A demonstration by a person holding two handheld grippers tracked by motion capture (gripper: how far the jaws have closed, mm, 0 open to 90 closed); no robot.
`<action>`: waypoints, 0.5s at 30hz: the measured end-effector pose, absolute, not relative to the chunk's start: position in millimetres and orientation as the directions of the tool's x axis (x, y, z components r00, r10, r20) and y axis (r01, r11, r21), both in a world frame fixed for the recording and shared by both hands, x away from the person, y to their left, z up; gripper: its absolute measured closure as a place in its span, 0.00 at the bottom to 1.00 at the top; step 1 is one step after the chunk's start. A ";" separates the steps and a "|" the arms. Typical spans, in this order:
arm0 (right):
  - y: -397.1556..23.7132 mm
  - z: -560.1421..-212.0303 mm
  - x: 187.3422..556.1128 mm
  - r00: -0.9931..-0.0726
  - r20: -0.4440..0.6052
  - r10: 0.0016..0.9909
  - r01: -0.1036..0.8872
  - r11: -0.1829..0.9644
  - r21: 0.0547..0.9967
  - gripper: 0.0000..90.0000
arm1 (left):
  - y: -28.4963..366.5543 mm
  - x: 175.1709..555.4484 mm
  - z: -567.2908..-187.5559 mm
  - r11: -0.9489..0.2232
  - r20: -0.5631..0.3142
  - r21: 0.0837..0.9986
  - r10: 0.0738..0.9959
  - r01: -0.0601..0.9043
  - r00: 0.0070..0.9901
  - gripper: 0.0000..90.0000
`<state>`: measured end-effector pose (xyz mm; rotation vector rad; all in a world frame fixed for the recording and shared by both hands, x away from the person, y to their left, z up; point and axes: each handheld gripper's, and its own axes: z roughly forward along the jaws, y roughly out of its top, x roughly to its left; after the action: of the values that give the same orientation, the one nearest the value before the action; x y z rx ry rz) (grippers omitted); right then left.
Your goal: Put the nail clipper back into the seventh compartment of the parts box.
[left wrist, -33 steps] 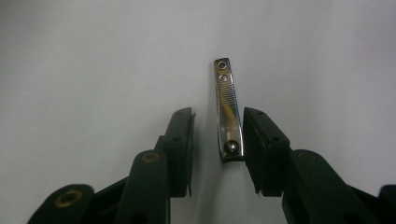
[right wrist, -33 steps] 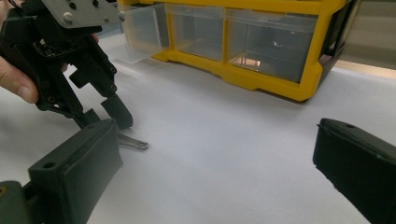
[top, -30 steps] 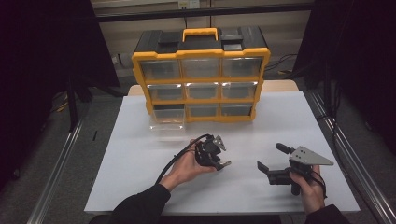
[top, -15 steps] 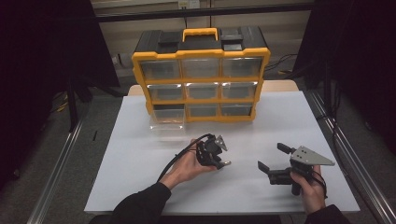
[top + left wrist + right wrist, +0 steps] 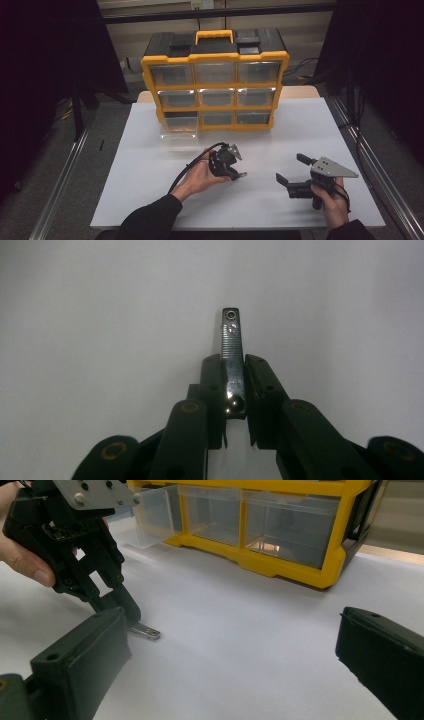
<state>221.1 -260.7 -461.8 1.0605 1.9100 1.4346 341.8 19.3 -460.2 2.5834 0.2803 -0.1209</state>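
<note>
In the high view, the left gripper (image 5: 235,172) sat just left of the frame's centre, held in the person's left hand (image 5: 200,176) and tipped down toward the white table (image 5: 150,170). Its jaws had just been closing, and the left gripper view showed them pressed against both sides of a small metal nail clipper (image 5: 233,360), whose free end stuck out past the jaw tips toward the top of that frame. In the right gripper view the clipper (image 5: 145,631) lay low on the table at the left of the frame, under the left gripper's tips. Above centre stood the yellow drawer organizer (image 5: 215,80), its lower-left clear drawer (image 5: 177,134) pulled out. At lower right, the right gripper (image 5: 286,181) rested with jaws spread wide and empty.
</note>
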 end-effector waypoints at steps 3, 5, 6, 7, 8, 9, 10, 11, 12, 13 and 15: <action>-261.2 -461.7 220.9 -0.558 0.045 0.829 0.274 0.133 0.953 0.00 | 19.4 340.5 -459.7 -0.834 -0.139 0.500 0.189 0.233 0.972 0.88; -261.2 -461.5 220.8 -0.558 0.043 0.828 0.273 0.134 0.953 0.00 | 20.1 339.5 -459.9 -0.828 -0.139 0.508 0.193 0.238 0.971 0.88; -261.2 -461.5 220.8 -0.559 0.042 0.828 0.272 0.135 0.953 0.00 | 21.3 339.8 -459.4 -0.828 -0.129 0.509 0.195 0.234 0.972 0.88; -261.0 -461.4 220.8 -0.559 0.042 0.828 0.271 0.135 0.953 0.00 | 23.1 340.4 -459.0 -0.827 -0.142 0.506 0.200 0.245 0.969 0.88; -260.8 -461.3 220.7 -0.560 0.040 0.828 0.270 0.136 0.953 0.00 | 24.7 340.9 -459.3 -0.820 -0.143 0.517 0.202 0.247 0.969 0.88; -260.5 -461.2 220.6 -0.560 0.041 0.827 0.272 0.136 0.953 0.00 | 26.2 341.3 -459.4 -0.813 -0.148 0.523 0.208 0.255 0.967 0.88; -260.4 -461.2 220.5 -0.561 0.041 0.827 0.272 0.137 0.953 0.00 | 27.3 341.6 -458.5 -0.814 -0.149 0.519 0.212 0.259 0.966 0.88; -260.4 -461.2 220.5 -0.560 0.041 0.827 0.272 0.137 0.953 0.00 | 28.9 342.2 -458.3 -0.808 -0.153 0.528 0.213 0.262 0.965 0.88; -260.4 -461.1 220.4 -0.561 0.040 0.827 0.271 0.138 0.953 0.00 | 30.4 343.0 -458.1 -0.798 -0.164 0.539 0.214 0.269 0.963 0.88; -260.6 -461.2 220.5 -0.559 0.039 0.828 0.270 0.137 0.953 0.00 | 31.4 343.3 -456.8 -0.801 -0.168 0.532 0.217 0.274 0.962 0.88; -260.7 -461.1 220.5 -0.559 0.039 0.829 0.270 0.137 0.953 0.00 | 32.4 342.9 -457.1 -0.782 -0.187 0.553 0.221 0.289 0.957 0.88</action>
<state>220.5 -260.7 -461.1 1.0512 1.9099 1.4312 342.9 32.4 -457.1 2.4994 0.3586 -0.1487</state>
